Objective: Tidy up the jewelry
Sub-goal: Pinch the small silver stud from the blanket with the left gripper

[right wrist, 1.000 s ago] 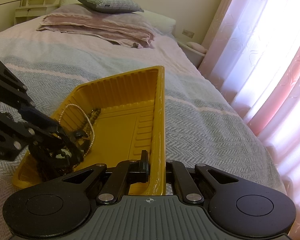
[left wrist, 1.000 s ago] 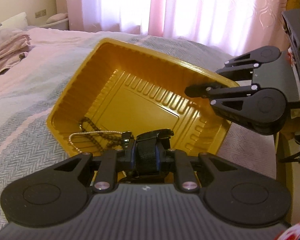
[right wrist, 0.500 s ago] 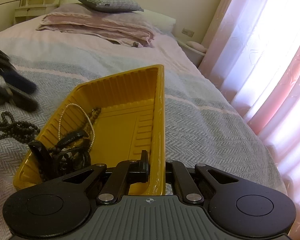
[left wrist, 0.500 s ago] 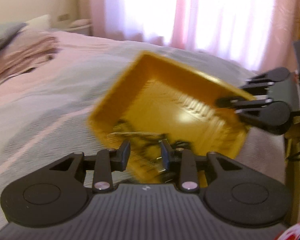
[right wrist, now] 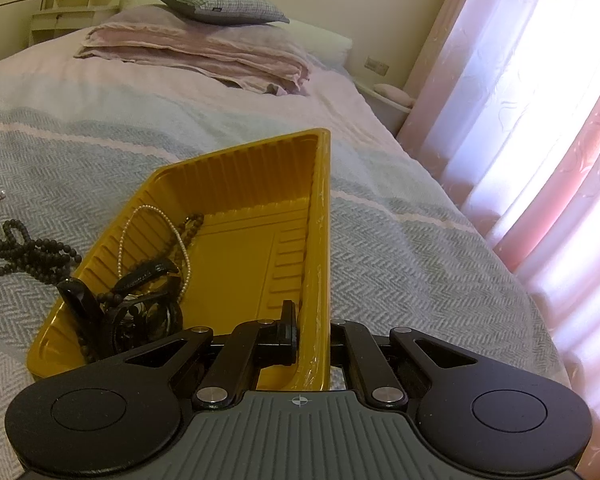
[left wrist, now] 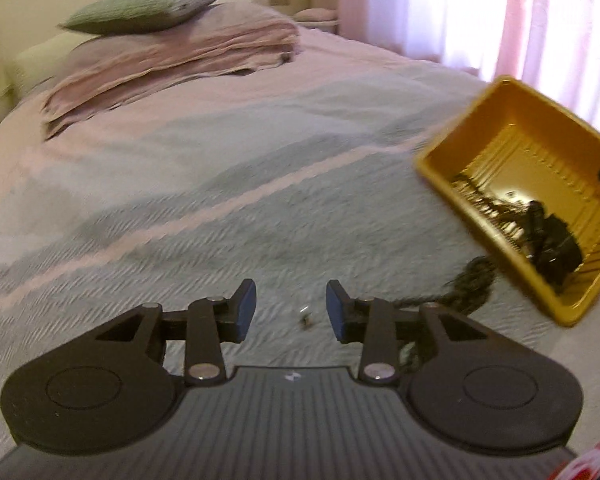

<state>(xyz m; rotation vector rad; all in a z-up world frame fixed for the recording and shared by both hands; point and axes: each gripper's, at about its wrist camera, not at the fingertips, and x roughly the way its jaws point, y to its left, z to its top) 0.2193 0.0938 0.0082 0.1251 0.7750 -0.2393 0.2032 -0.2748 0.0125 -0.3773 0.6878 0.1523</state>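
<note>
The yellow plastic tray (right wrist: 256, 240) sits tilted on the bed (right wrist: 400, 248), its near rim pinched in the right tongs (right wrist: 312, 344), whose pads are pressed together on the wall. Inside lie a pearl necklace (right wrist: 128, 236), a dark bead strand (right wrist: 192, 224) and a black watch (right wrist: 140, 312), which a second ago was clamped in the left tongs (left wrist: 291, 310) over the tray. Those tongs have let go and swung away to the left; now their jaws are opening with nothing between them, above a small earring (left wrist: 305, 317) on the bedspread. A black bead necklace (right wrist: 24, 256) lies on the bed just beside the tray's left wall. The grey herringbone bedspread has pink stripes; a folded pink blanket (right wrist: 204, 52), a grey pillow (right wrist: 216, 0) and pink curtains (right wrist: 540, 100) lie beyond.
</note>
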